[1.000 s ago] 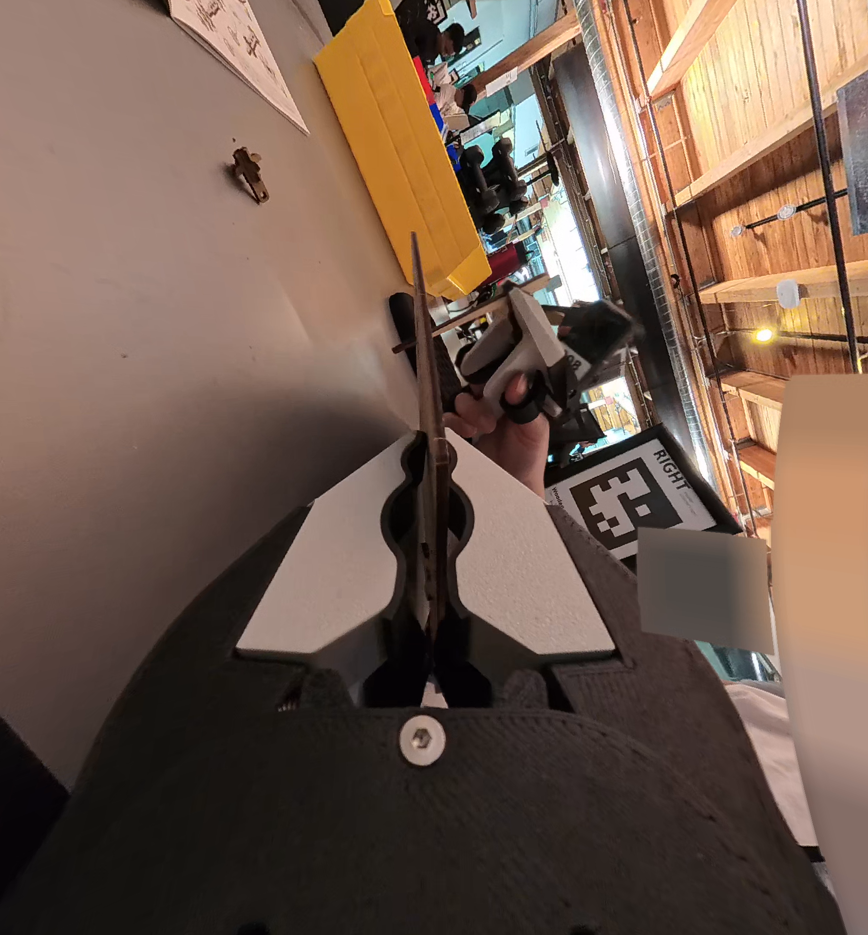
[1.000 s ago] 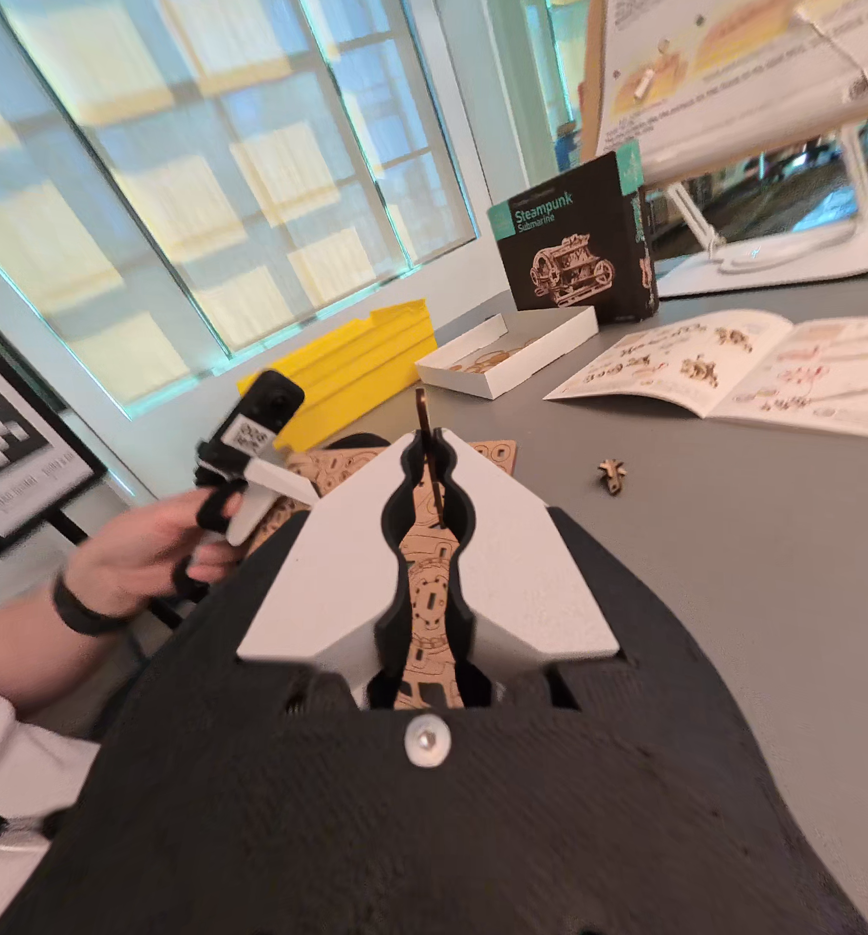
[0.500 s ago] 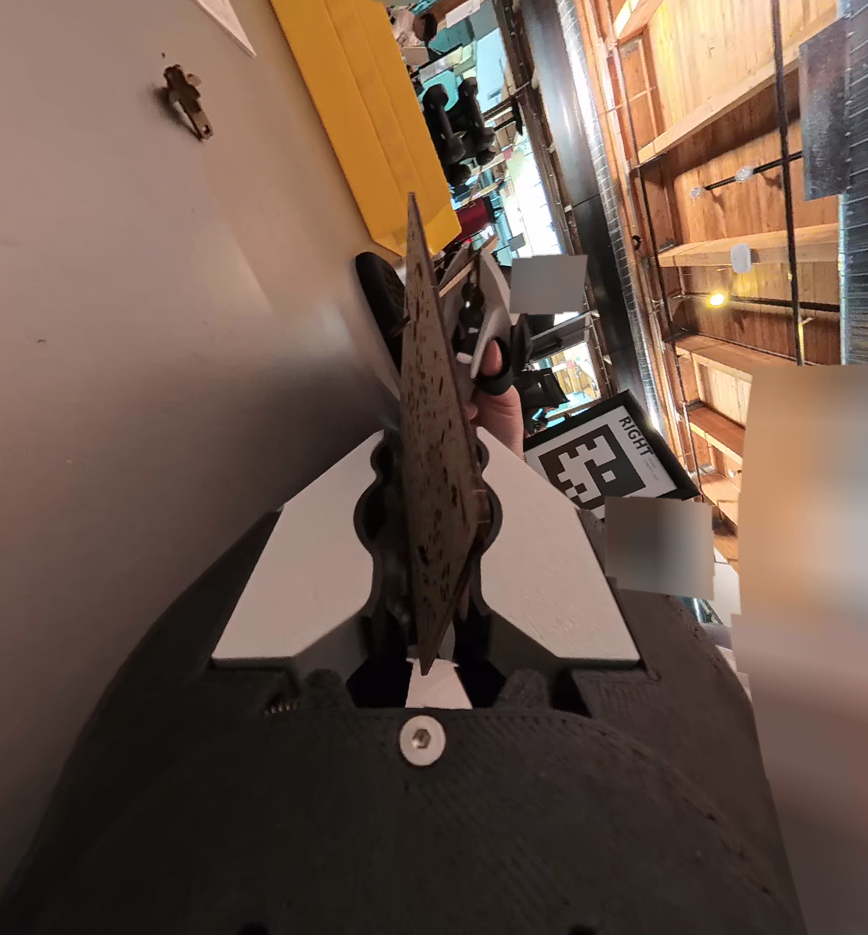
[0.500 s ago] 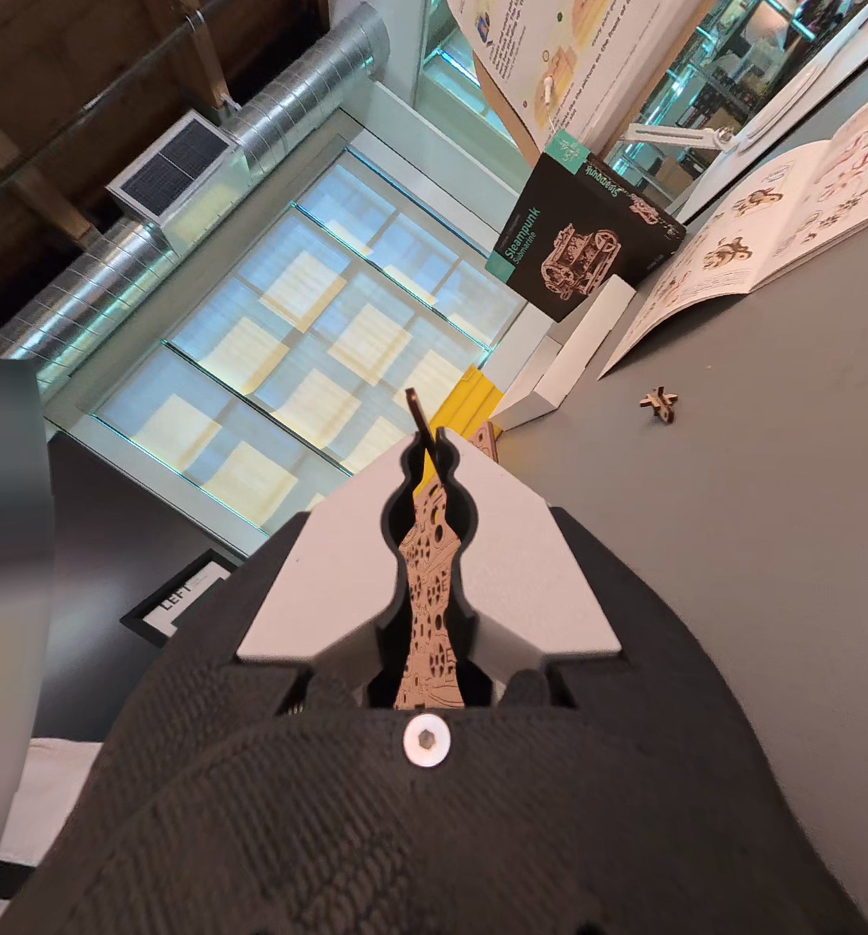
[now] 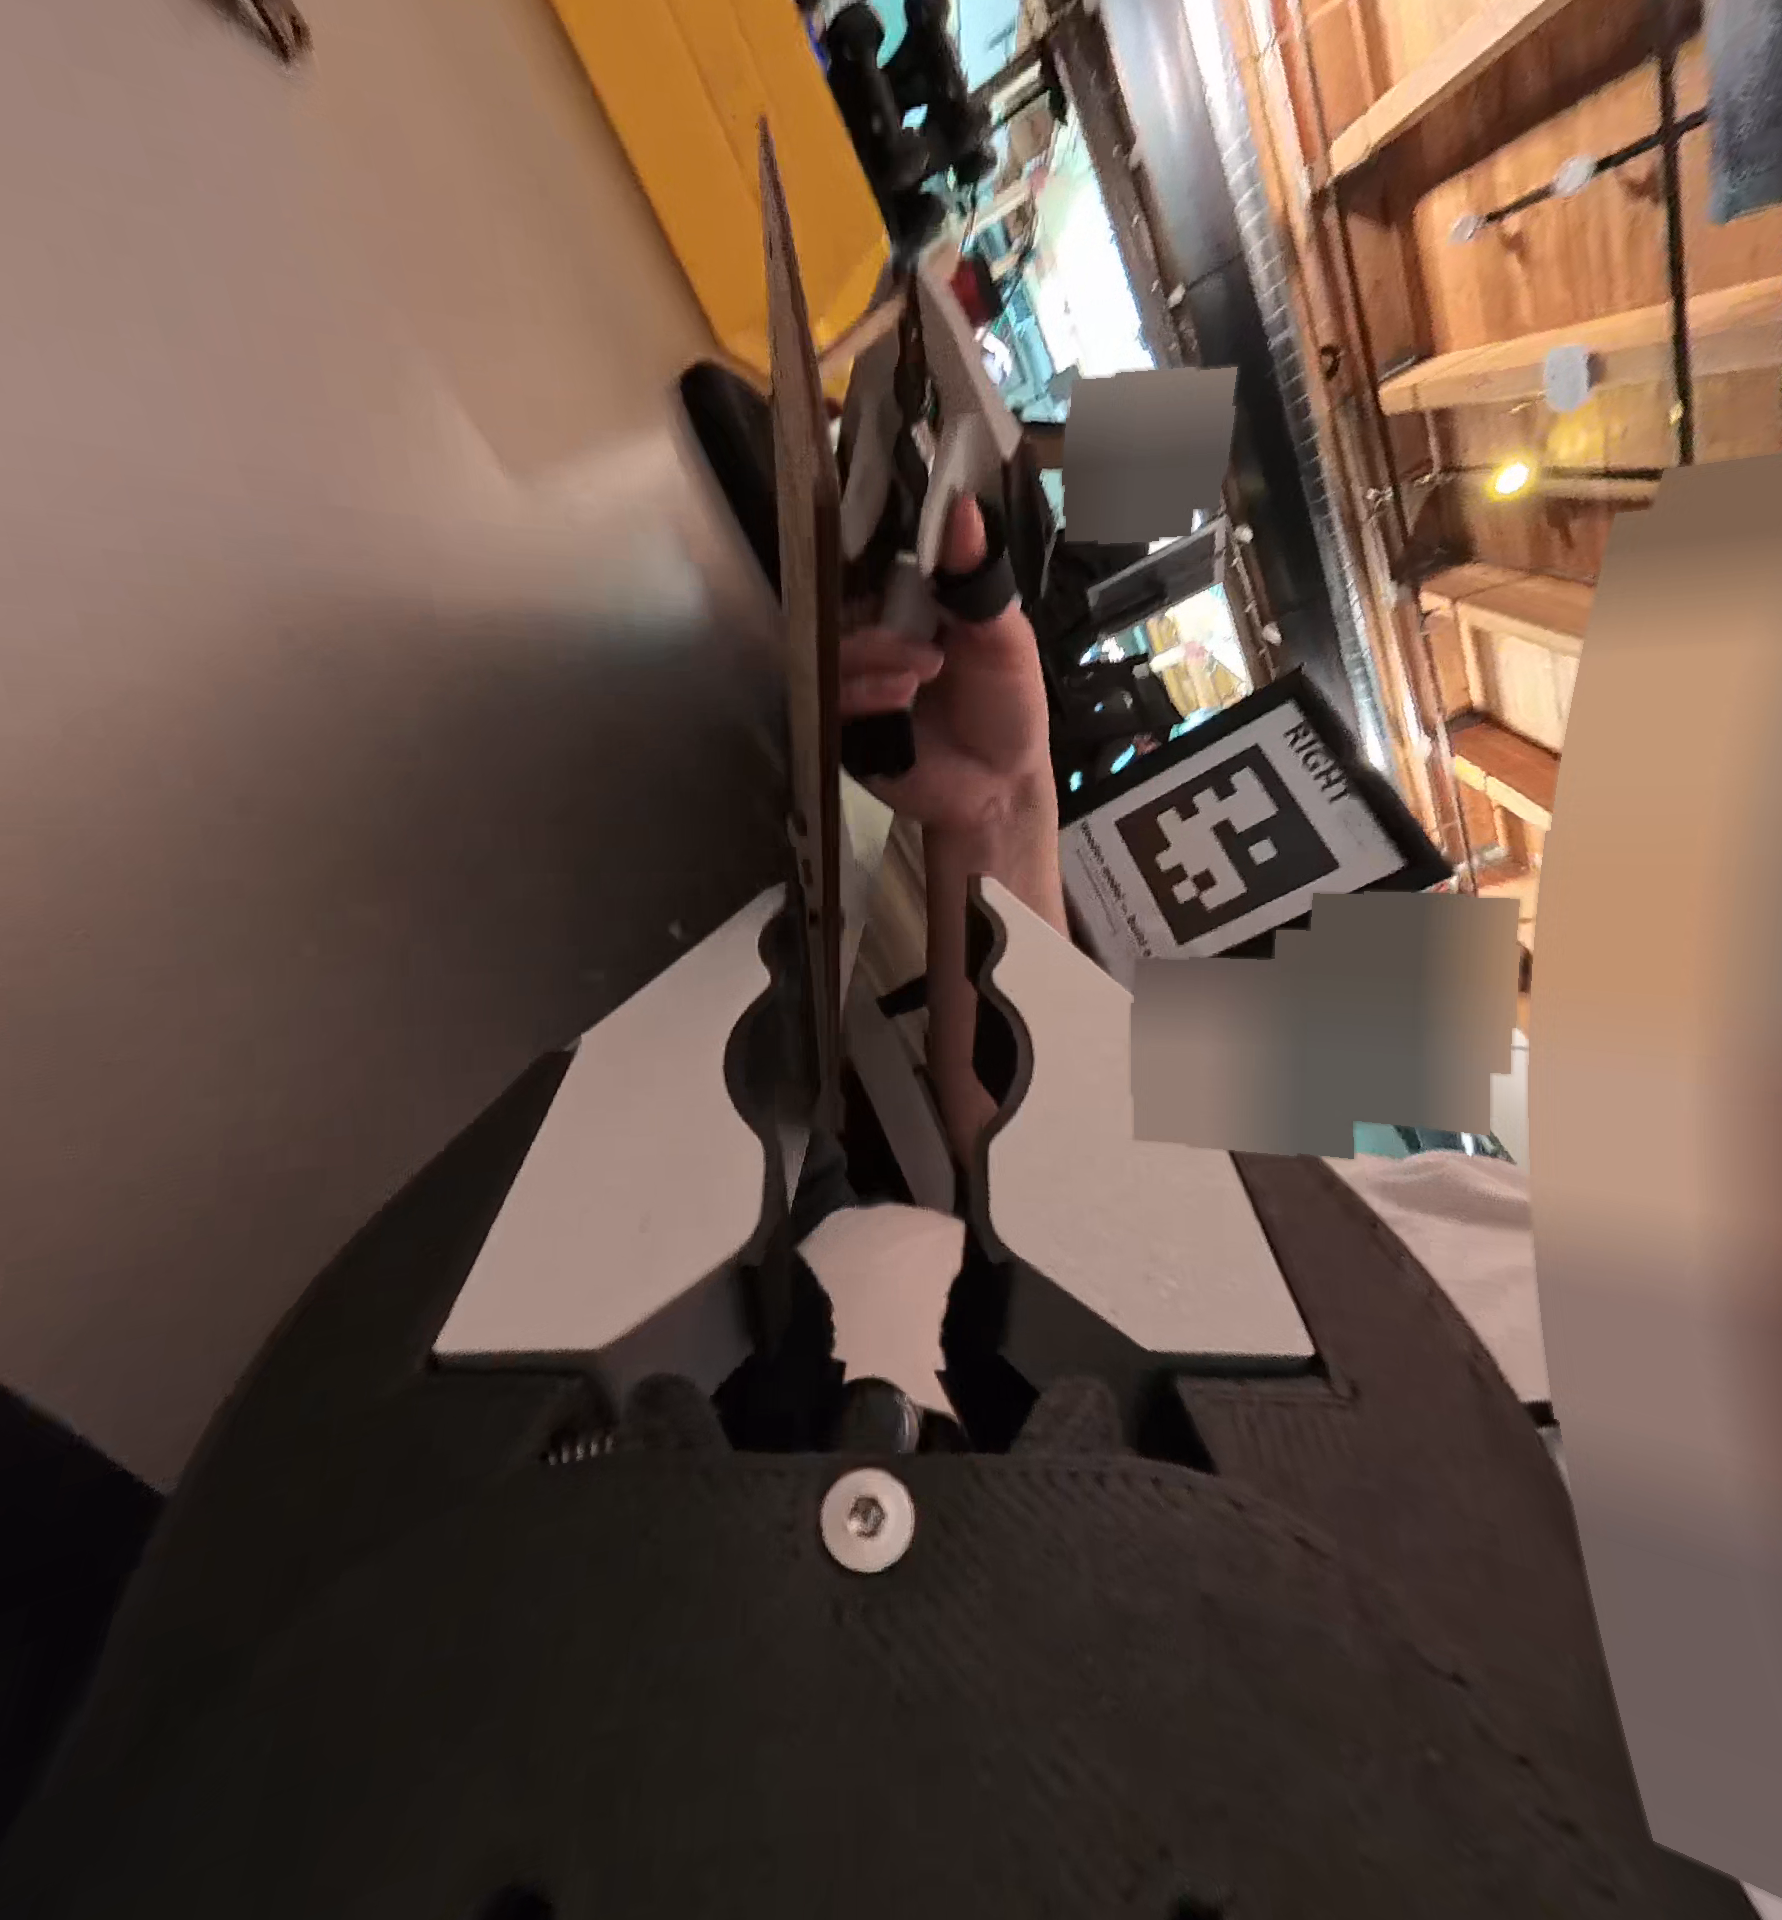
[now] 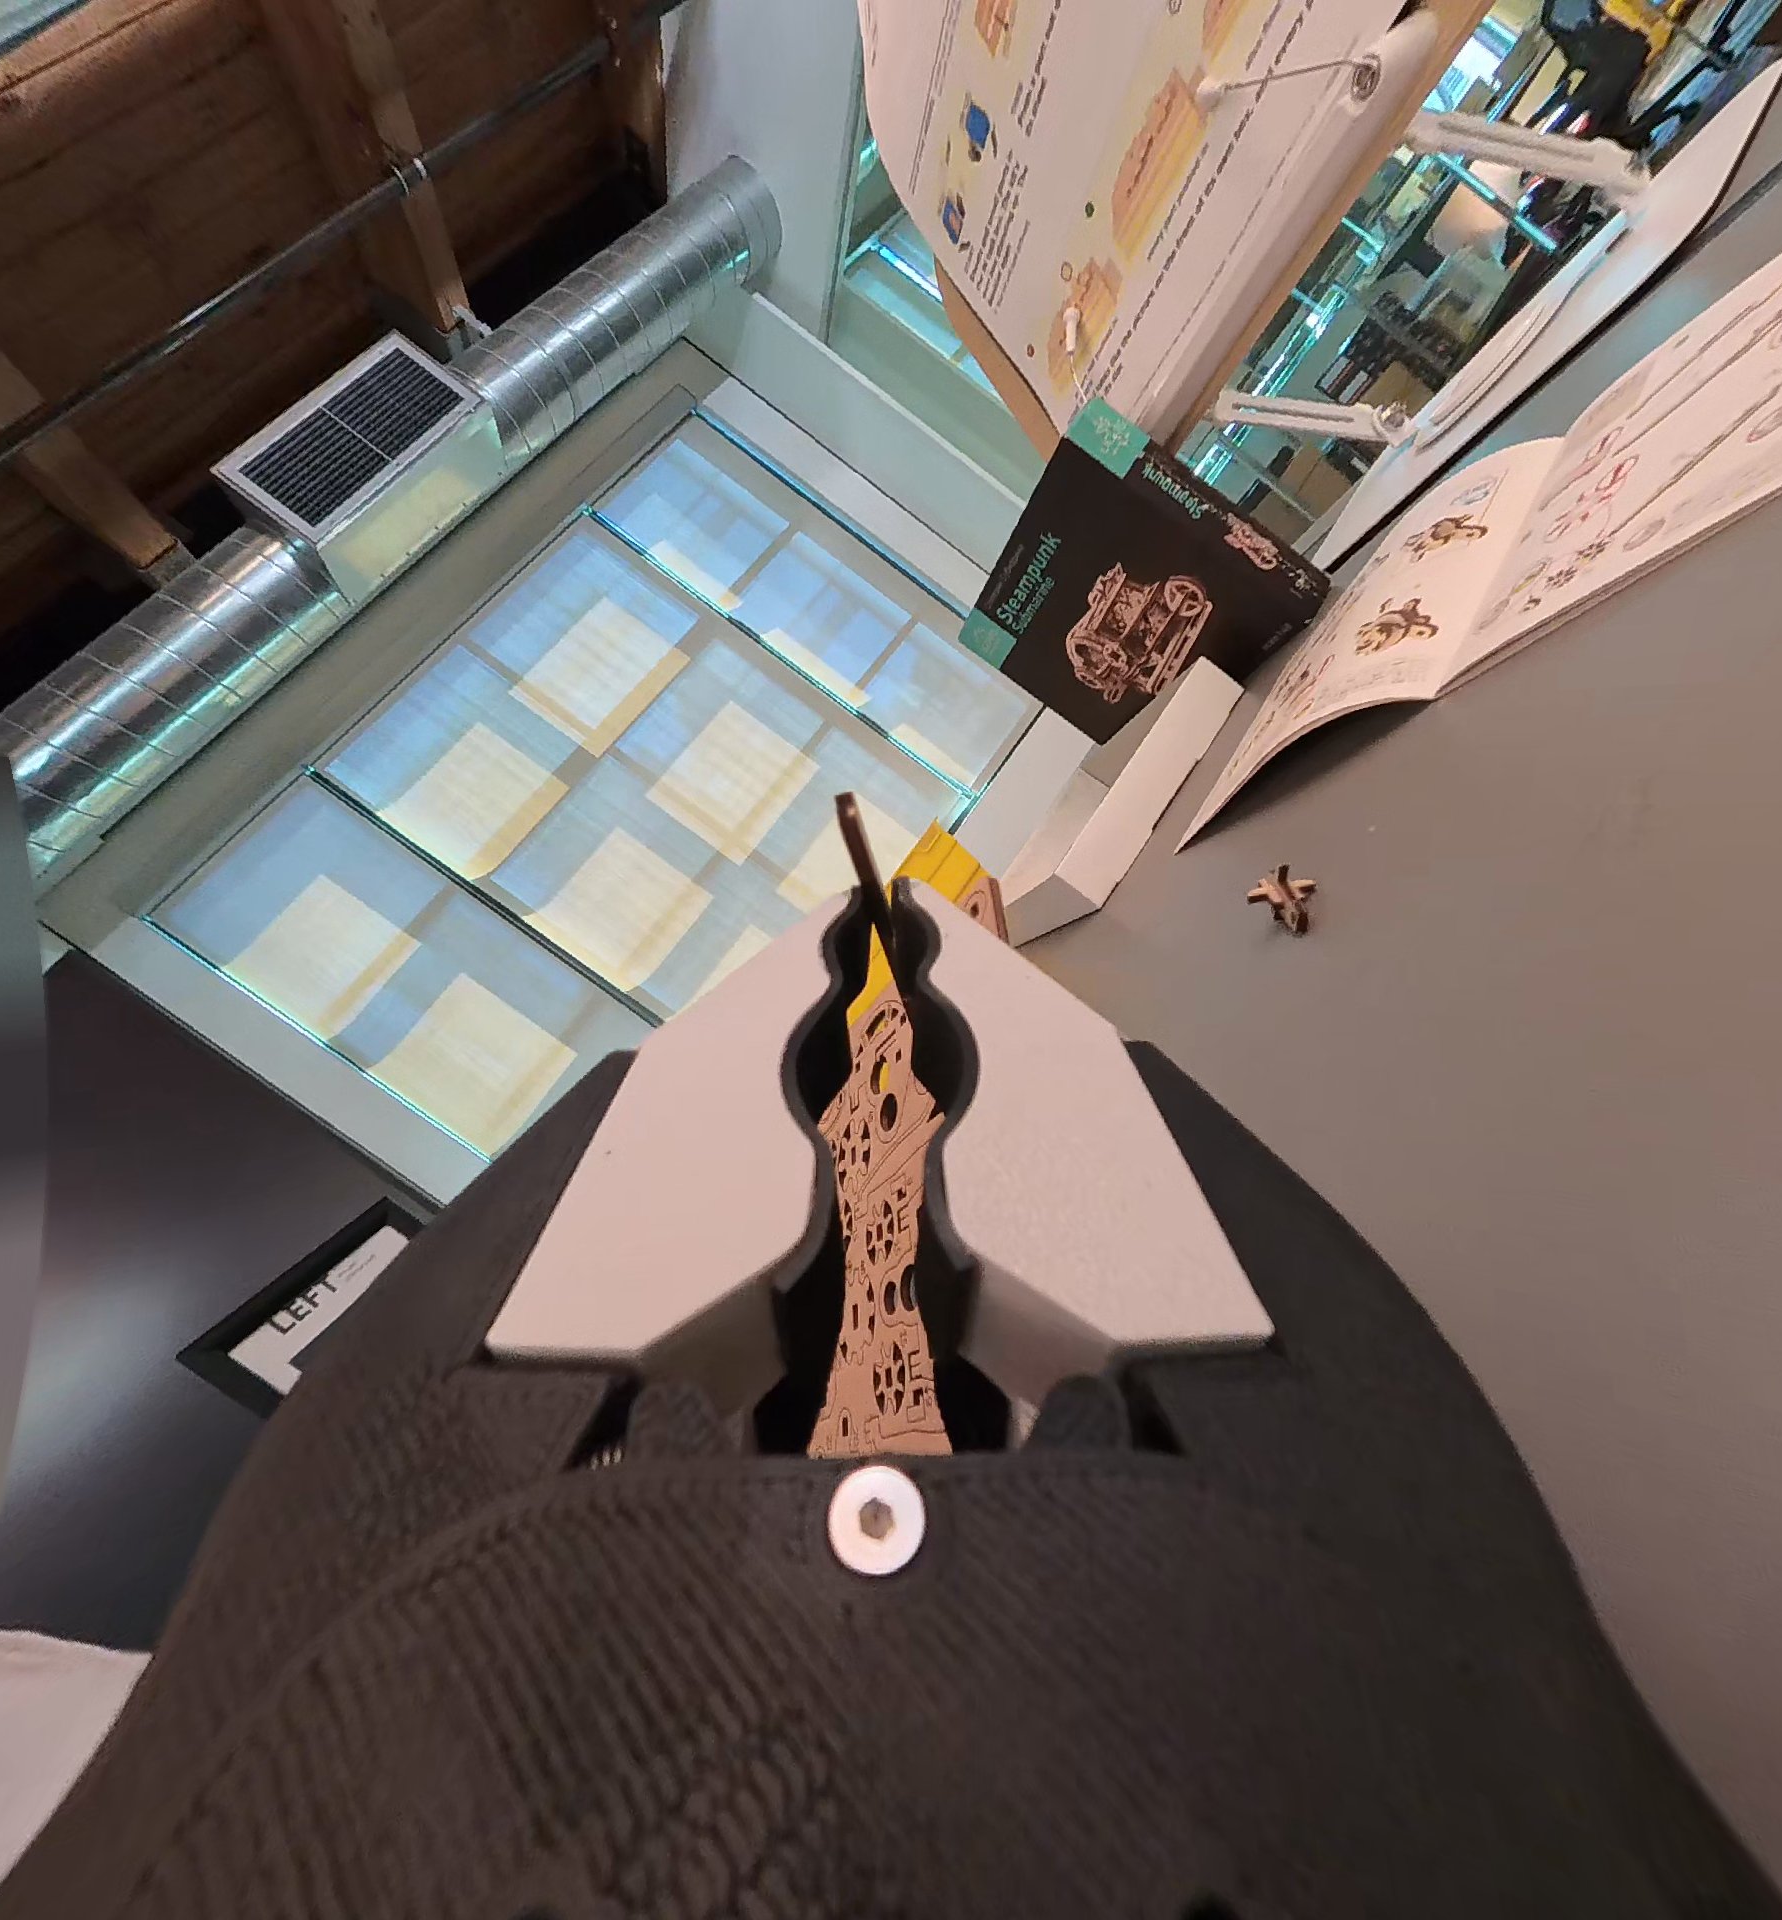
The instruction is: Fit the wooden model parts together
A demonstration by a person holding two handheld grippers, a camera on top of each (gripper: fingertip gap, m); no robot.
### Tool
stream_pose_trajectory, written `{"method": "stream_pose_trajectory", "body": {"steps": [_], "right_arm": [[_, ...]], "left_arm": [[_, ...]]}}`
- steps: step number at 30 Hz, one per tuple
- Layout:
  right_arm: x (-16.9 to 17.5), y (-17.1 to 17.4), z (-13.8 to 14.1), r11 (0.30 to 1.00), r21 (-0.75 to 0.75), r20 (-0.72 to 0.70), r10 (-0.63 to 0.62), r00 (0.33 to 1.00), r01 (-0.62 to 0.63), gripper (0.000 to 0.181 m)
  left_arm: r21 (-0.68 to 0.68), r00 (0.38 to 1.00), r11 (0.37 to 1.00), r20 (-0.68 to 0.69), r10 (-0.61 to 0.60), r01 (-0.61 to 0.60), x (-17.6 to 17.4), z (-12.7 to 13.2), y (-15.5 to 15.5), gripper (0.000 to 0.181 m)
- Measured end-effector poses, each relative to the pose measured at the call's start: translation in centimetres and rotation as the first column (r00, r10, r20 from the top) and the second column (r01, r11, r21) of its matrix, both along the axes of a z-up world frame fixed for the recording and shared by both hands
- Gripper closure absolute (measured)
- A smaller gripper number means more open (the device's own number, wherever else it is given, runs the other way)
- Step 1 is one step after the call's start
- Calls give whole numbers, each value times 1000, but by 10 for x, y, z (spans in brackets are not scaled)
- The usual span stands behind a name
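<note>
Above the table, a sheet lay against one finger of the spread left gripper; a thin part was pinched by the right gripper. Alignment was judged next.

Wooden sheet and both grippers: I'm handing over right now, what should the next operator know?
Left gripper: open; a wooden sheet stands edge-on against one finger, unclamped.
Right gripper: shut on a laser-cut panel; whether it is that same sheet is unclear.
Small wooden piece lies loose on the grey table, near the open booklet.
Done: no joint visible. Left: fit the parts together.
</note>
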State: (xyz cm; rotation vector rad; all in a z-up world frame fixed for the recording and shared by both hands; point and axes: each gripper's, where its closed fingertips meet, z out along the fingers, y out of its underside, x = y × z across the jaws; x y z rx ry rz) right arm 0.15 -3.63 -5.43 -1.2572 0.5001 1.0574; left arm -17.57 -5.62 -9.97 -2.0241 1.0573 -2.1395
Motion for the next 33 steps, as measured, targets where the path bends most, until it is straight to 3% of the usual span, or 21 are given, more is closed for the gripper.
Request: {"method": "stream_pose_trajectory", "body": {"steps": [6, 9, 22, 26, 30, 33], "right_arm": [[8, 1, 2, 999, 14, -10, -40, 999, 41, 179], [10, -2, 7, 997, 51, -22, -52, 998, 54, 179], [20, -11, 8, 994, 69, -32, -88, 996, 90, 179], [20, -10, 7, 993, 56, -18, -99, 995, 100, 179], [21, -9, 0, 993, 5, 27, -121, 992, 120, 179], [21, -9, -6, 990, -44, 81, -133, 988, 137, 179]], "left_arm": [[147, 994, 988, -110, -26, 42, 3, -23, -17, 165], [110, 993, 993, -116, -39, 51, 9, -25, -20, 180], [24, 998, 1000, -58, -2, 4, 20, -13, -12, 178], [110, 996, 993, -77, 38, -29, 21, -17, -7, 181], [26, 994, 996, -64, 90, -88, 21, -14, 6, 181], [36, 992, 995, -83, 99, -96, 21, -17, 11, 181]]}}
